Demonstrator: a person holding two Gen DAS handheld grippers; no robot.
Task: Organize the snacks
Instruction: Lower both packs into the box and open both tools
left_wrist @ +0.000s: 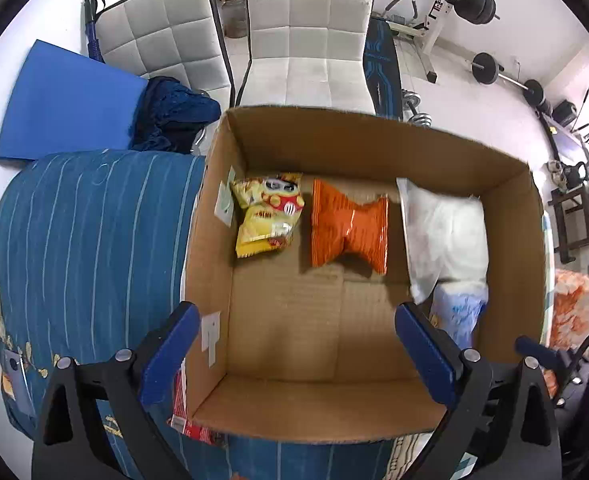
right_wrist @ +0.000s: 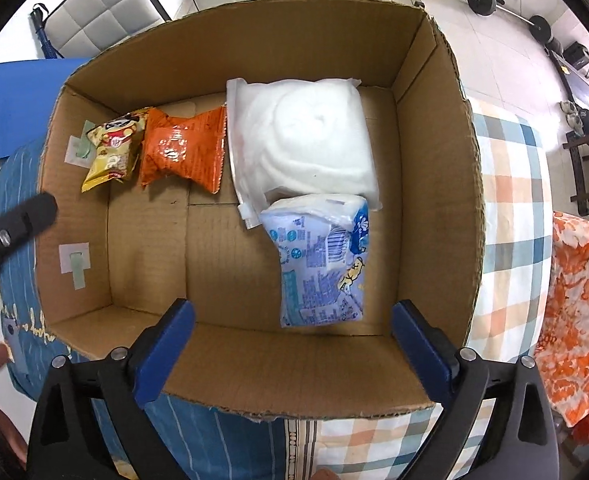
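An open cardboard box [left_wrist: 374,136] [right_wrist: 426,80] rests on a cloth-covered surface. Along its far side lie a yellow snack bag [left_wrist: 266,214] [right_wrist: 110,150], an orange snack bag [left_wrist: 348,228] [right_wrist: 182,148] and a white zip bag [left_wrist: 446,236] [right_wrist: 306,140]. A pale blue printed packet [right_wrist: 322,260] [left_wrist: 458,314] lies in front of the white bag. My left gripper [left_wrist: 294,344] hangs open above the box's near left part, nothing between its fingers. My right gripper [right_wrist: 292,344] is open over the near wall, the blue packet just beyond its fingers and untouched.
A red packet [left_wrist: 184,416] pokes out under the box's near left corner. Blue striped cloth [left_wrist: 86,248] lies left of the box, checked cloth [right_wrist: 510,208] right, an orange-patterned fabric [right_wrist: 574,304] beyond it. White chairs [left_wrist: 306,32], a blue mat [left_wrist: 62,108] and weights stand behind.
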